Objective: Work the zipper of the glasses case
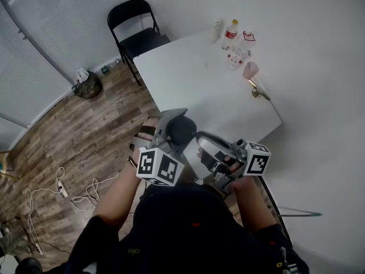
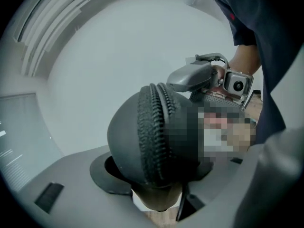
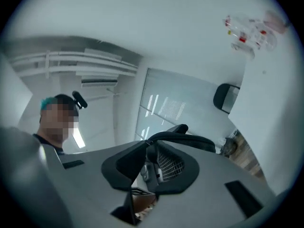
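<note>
From the head we looked steeply down onto the table point(image 1: 188, 79). Our left gripper view sat close on the glasses case point(image 2: 147, 137), facing the right gripper point(image 2: 202, 79), which both views shared; our right gripper view tilted upward.

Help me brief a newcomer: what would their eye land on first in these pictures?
A dark glasses case, its zipper facing the camera, fills the left gripper view, clamped in the left gripper near the person's chest. Beyond, a white table carries bottles at its far end, with a black folding chair beside it.
</note>
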Demonstrator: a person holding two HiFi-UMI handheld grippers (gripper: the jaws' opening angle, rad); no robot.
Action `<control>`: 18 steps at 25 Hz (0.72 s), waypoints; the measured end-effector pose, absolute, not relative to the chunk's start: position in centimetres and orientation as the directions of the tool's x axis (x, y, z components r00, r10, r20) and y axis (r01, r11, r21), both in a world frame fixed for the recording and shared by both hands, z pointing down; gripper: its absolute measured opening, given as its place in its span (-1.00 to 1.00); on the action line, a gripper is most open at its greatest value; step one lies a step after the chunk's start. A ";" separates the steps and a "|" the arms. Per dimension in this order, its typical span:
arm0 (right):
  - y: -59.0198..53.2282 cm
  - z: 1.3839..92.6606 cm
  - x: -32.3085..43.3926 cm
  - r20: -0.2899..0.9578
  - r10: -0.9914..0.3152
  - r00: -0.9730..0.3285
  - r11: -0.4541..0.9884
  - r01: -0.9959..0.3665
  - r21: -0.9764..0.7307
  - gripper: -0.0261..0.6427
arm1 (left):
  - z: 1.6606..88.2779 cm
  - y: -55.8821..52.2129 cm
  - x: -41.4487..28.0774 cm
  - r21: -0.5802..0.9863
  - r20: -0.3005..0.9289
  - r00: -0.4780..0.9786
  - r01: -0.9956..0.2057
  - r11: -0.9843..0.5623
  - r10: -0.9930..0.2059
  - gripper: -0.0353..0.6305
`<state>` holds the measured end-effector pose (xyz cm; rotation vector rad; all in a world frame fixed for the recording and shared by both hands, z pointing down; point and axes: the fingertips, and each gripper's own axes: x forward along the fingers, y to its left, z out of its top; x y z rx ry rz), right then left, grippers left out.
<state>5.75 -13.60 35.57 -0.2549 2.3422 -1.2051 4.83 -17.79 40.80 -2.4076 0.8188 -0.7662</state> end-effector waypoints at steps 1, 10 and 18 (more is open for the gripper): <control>-13.6 35.6 5.7 -0.361 -0.381 -0.852 0.561 0.097 -0.822 -0.74 | 40.8 -17.8 4.7 -0.597 0.349 0.660 -0.390 -0.701 -0.665 -0.07; -13.8 35.2 5.3 -0.445 -0.391 -0.806 0.483 0.231 -0.844 -0.74 | 41.2 -18.1 4.3 -0.659 0.361 0.614 -0.364 -0.658 -0.702 -0.07; -13.8 35.0 5.9 -0.364 -0.404 -0.839 0.584 0.070 -0.809 -0.86 | 41.8 -18.1 4.3 -0.694 0.375 0.594 -0.329 -0.640 -0.712 -0.07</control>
